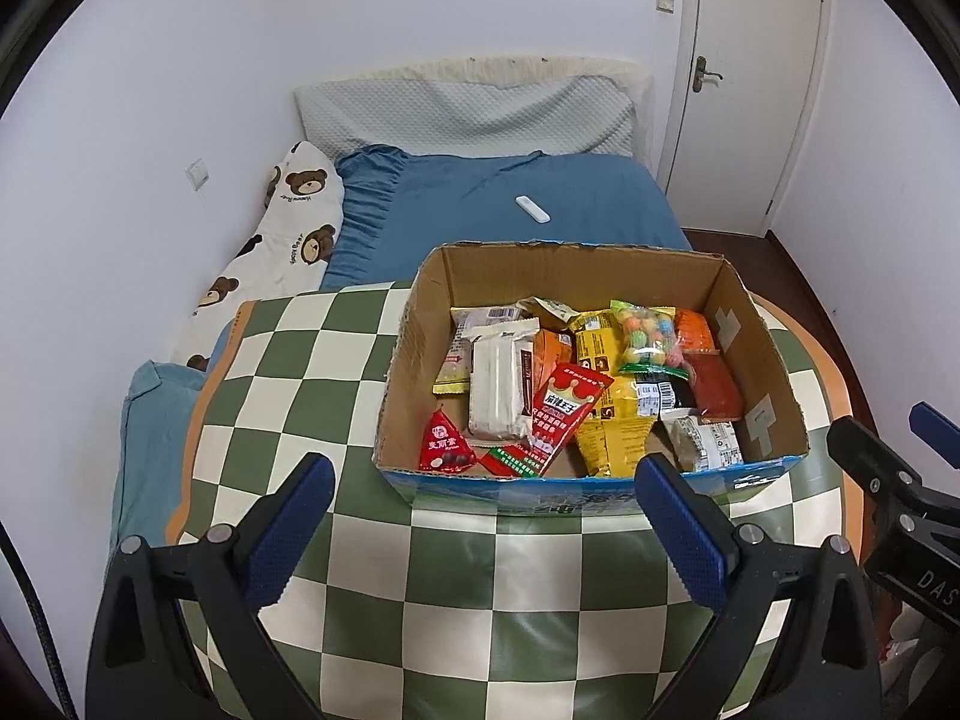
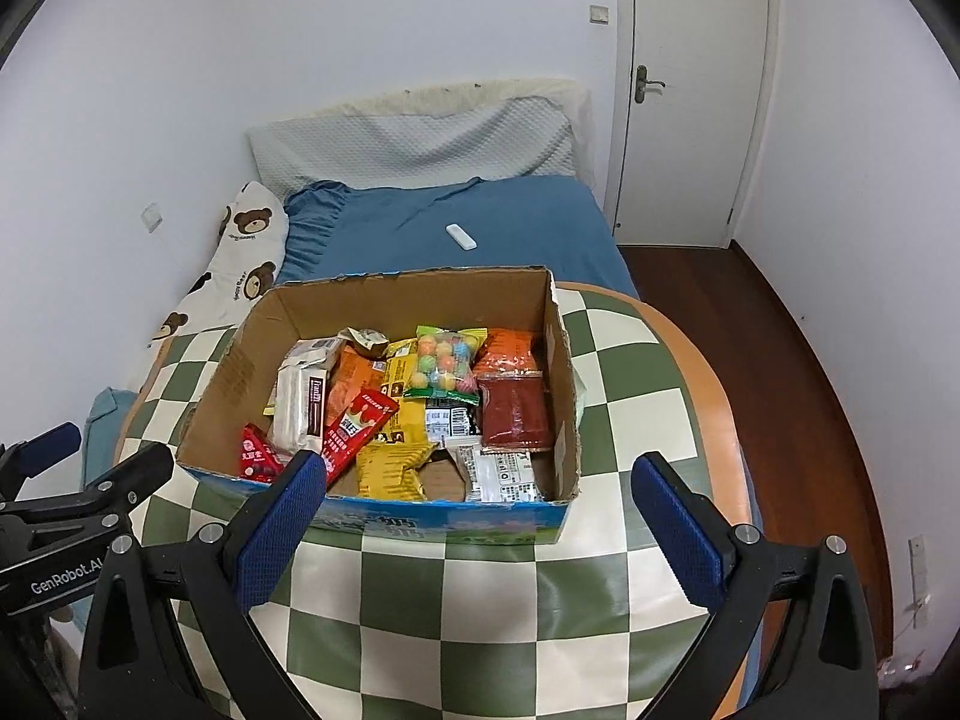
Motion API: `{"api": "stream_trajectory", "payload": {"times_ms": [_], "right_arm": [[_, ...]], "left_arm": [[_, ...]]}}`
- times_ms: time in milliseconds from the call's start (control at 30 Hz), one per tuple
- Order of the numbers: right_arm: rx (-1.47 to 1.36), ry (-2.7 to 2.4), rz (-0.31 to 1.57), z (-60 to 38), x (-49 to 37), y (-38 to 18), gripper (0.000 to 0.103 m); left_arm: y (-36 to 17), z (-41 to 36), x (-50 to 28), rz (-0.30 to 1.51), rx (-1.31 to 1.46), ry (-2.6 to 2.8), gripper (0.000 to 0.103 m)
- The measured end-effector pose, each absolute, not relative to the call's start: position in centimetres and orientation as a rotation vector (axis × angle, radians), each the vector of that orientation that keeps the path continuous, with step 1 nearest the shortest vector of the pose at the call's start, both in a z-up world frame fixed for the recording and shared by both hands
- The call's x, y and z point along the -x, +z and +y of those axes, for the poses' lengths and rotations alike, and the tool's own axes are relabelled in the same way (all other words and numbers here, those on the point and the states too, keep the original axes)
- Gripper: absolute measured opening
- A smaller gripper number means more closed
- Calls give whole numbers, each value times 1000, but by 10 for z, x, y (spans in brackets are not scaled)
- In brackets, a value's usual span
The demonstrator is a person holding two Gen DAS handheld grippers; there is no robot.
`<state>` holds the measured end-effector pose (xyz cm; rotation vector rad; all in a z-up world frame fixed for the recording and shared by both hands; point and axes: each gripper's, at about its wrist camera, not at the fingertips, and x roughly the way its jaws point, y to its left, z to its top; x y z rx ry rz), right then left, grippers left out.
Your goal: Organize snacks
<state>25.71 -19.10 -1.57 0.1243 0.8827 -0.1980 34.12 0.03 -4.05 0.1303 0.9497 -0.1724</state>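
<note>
A cardboard box [image 1: 756,324] [image 2: 240,360] sits on a green-and-cream checkered table [image 1: 480,588] [image 2: 480,600]. Inside lie several snack packets: a white wrapped pack [image 1: 495,390] [image 2: 300,402], a long red packet [image 1: 567,414] [image 2: 354,426], yellow packets [image 1: 612,444] [image 2: 393,468], a bag of coloured candy balls [image 1: 645,339] [image 2: 444,363], a dark red pouch [image 1: 717,387] [image 2: 516,414] and a small red triangular packet [image 1: 444,444] [image 2: 255,456]. My left gripper [image 1: 480,528] is open, just short of the box's near wall. My right gripper [image 2: 480,534] is open too, at the same near wall. Neither holds anything.
Behind the table is a bed with a blue sheet [image 1: 510,192] [image 2: 480,222], a white remote [image 1: 532,208] [image 2: 461,236], a bear-print pillow [image 1: 282,240] [image 2: 240,252] and a grey headboard cushion [image 1: 468,114]. A white door [image 1: 750,78] [image 2: 690,90] and wooden floor [image 2: 750,330] lie to the right.
</note>
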Motion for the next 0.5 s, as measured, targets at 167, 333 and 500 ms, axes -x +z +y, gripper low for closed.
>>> {"api": "stream_trajectory", "payload": {"times_ms": [167, 333, 500], "right_arm": [[-121, -200, 885, -191, -257, -17, 103], [-127, -198, 885, -191, -256, -16, 103], [-122, -200, 881, -190, -255, -15, 103]], "left_arm": [[-40, 0, -342, 950, -128, -175, 103], [-38, 0, -340, 947, -127, -180, 103], [-38, 0, -339, 947, -127, -180, 103]]}}
